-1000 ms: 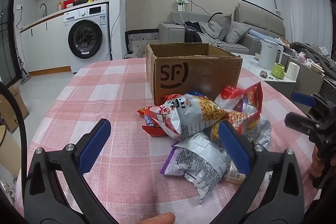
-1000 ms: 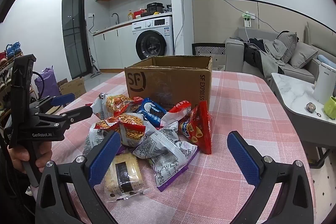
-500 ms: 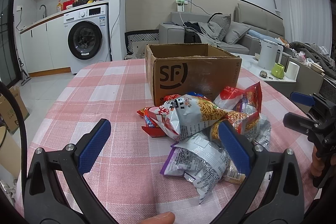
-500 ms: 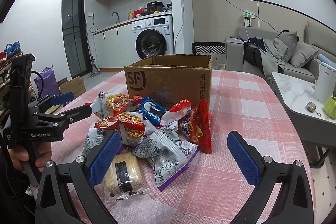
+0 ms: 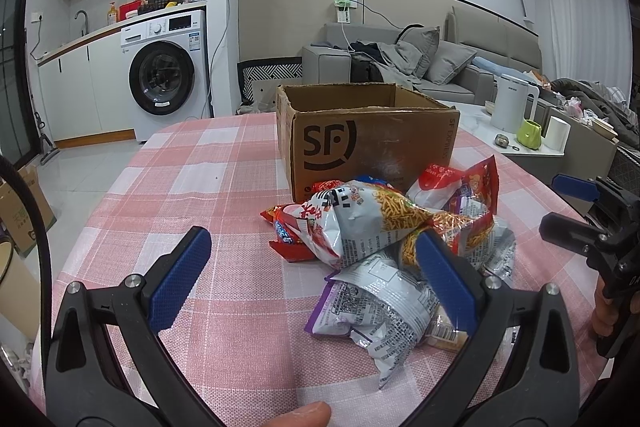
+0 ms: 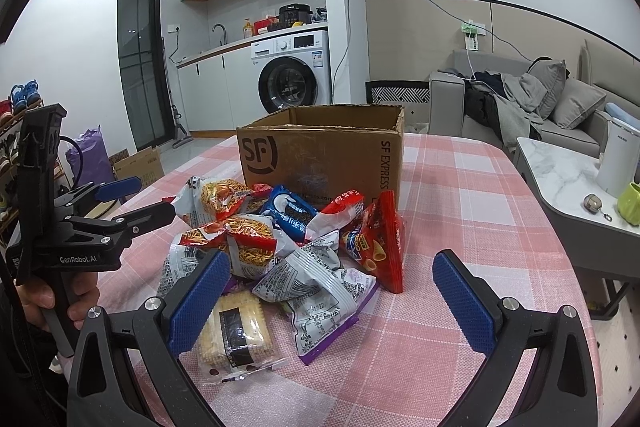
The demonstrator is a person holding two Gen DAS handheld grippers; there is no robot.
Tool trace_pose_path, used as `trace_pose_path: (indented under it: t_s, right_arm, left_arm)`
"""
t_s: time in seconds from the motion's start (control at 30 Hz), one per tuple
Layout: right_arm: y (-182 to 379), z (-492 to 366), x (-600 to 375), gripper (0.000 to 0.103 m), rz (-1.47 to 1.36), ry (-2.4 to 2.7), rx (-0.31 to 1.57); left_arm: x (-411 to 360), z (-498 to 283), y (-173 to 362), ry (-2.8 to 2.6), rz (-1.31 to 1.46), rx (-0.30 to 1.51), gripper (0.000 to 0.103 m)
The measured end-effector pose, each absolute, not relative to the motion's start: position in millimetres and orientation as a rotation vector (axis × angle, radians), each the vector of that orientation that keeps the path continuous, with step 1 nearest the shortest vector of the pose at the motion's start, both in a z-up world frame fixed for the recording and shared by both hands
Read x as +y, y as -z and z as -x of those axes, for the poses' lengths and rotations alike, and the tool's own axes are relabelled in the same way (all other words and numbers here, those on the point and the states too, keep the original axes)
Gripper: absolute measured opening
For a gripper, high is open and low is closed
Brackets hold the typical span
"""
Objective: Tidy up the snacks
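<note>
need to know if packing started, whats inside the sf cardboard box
Only the upper inner walls of the cardboard box show, bare brown card, with nothing rising above its rim. Its floor is hidden by the front wall in both views. The snack packets lie piled outside, in front.

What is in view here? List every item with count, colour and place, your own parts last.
cardboard box: one, brown, open top, on the table behind the snacks
snack packets: a heap, count unclear, red, silver, blue and purple, in front of the box
cracker pack: one, clear wrap, pale yellow, nearest edge of the heap
tablecloth: one, pink and white check
washing machine: one, white, back wall
sofa: one, grey, at right
kettle: one, white, side table
left hand-held gripper: blue pads, open, empty
right hand-held gripper: blue pads, open, empty
</note>
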State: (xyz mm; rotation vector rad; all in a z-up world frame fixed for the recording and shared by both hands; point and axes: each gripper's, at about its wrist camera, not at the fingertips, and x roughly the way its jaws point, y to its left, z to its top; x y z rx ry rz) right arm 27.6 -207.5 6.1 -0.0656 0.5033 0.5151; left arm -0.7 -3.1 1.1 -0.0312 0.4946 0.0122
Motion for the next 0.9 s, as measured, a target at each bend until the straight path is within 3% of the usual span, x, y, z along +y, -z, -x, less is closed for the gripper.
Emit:
trace_pose_path:
  t_s: [0.9]
  right_arm:
    - [-6.7,-27.8,-207.6,0.103,0.066,-0.515,0.501]
  left_arm:
    - [-4.4,0.4,-1.3,-0.012,0.029,0.493,0.102]
